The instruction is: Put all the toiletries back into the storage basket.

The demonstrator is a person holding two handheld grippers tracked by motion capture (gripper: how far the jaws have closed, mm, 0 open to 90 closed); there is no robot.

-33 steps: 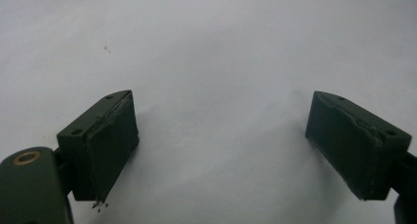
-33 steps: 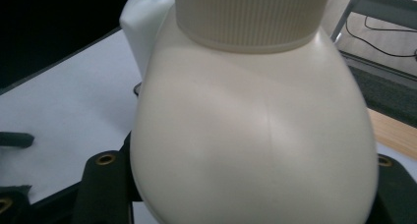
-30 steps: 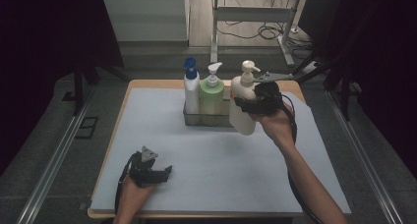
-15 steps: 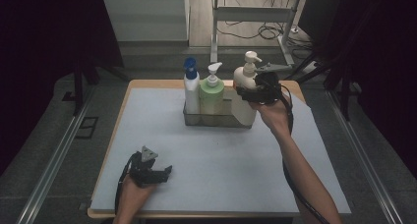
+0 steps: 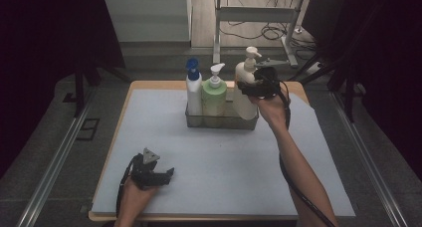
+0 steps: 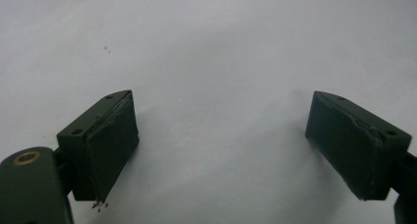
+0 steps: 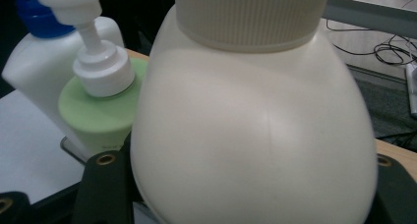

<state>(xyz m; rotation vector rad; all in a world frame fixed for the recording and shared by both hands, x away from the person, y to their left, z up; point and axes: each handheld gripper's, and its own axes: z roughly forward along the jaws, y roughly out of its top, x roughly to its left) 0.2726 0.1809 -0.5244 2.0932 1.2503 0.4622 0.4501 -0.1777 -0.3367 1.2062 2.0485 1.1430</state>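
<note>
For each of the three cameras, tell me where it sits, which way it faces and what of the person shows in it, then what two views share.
High view: above the person's side, facing forward and down on the table; both forearms, the left gripper and the right gripper show.
Left gripper view: on the left gripper, facing the bare white mat; its two jaws stand apart.
Right gripper view: on the right gripper, facing the cream pump bottle clamped between its jaws.
Shared: the high and right gripper views both show the cream, green and blue-capped bottles.
</note>
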